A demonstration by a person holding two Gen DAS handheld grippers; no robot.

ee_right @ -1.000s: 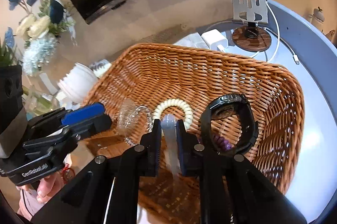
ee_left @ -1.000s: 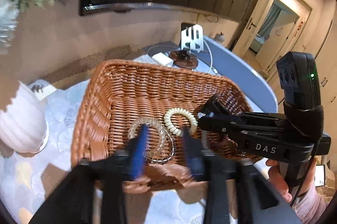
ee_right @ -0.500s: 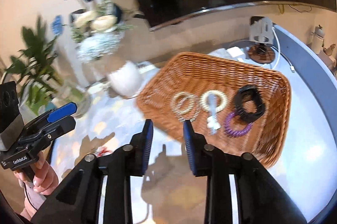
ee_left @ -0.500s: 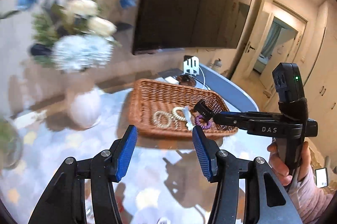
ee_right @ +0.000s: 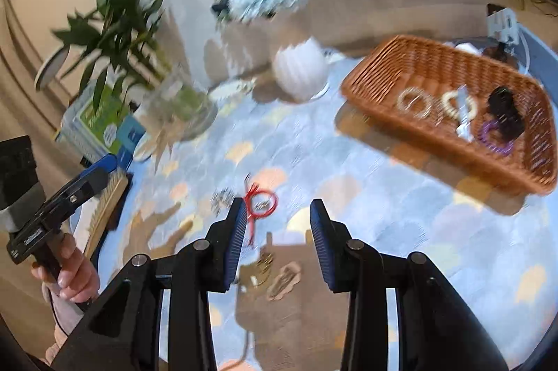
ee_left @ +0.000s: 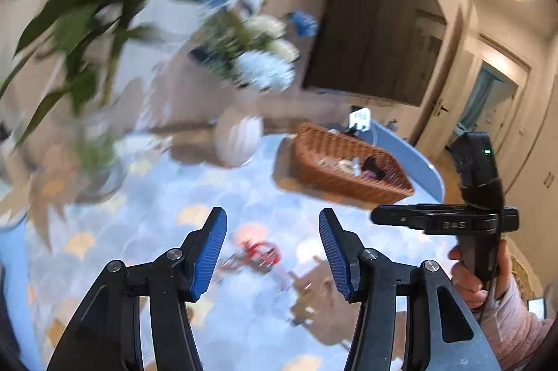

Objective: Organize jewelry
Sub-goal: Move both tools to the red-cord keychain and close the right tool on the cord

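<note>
A brown wicker basket (ee_right: 429,64) (ee_left: 321,144) stands at the far right of the table. It holds a clear bead bracelet (ee_right: 415,100), a cream coil ring (ee_right: 453,100), a pale clip (ee_right: 464,118), a black band (ee_right: 504,111) and a purple coil (ee_right: 493,135). A red string bracelet (ee_right: 259,200) (ee_left: 259,254) lies on the blue patterned cloth, with small silver pieces (ee_right: 221,198) and gold pieces (ee_right: 279,276) near it. My right gripper (ee_right: 275,242) is open and empty just above the red bracelet. My left gripper (ee_left: 272,252) is open and empty, held back over the cloth.
A white ribbed vase (ee_right: 300,71) with blue and white flowers stands left of the basket. A glass vase with a green plant (ee_right: 178,105), a green box (ee_right: 97,123) and a wooden brush (ee_right: 108,200) are at the left. A phone stand (ee_right: 502,22) is behind the basket.
Both grippers pulled back out of the basket toward the near left of the table. The right gripper let go of the pale clip, which now lies in the basket. Both opened wide.
</note>
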